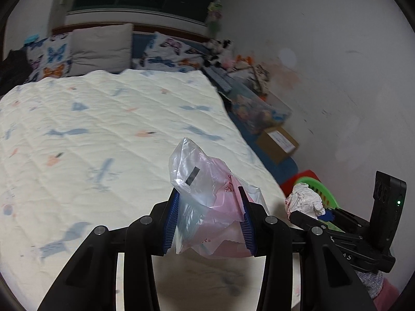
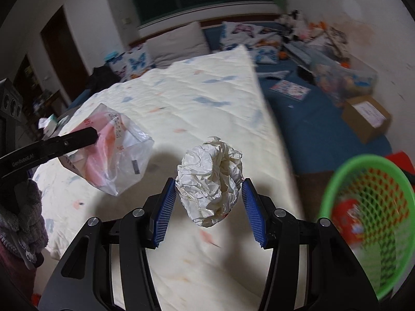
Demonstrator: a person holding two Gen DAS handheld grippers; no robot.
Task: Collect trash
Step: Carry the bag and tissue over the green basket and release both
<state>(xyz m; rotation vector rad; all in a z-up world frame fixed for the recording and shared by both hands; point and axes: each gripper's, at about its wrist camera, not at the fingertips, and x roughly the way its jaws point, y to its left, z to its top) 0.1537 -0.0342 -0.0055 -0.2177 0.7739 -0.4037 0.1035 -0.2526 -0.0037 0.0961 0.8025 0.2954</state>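
Note:
My left gripper (image 1: 208,194) is shut on a clear and pink plastic bag (image 1: 207,202) and holds it above the bed's near right corner. The bag also shows in the right wrist view (image 2: 116,150), pinched by the left gripper's black finger (image 2: 77,137). My right gripper (image 2: 208,184) is shut on a crumpled white paper ball (image 2: 211,178), held above the bed edge. The ball also shows in the left wrist view (image 1: 304,200), at the right. A green mesh basket (image 2: 363,207) stands to the right of the right gripper, below it, with red trash inside.
A quilted cream bedspread (image 1: 103,134) covers the bed. Pillows (image 1: 101,49) lie at its head. A cardboard box (image 2: 365,118), a clear storage bin (image 2: 345,77) and toys lie on the blue floor mat by the white wall. The basket rim shows in the left view (image 1: 329,197).

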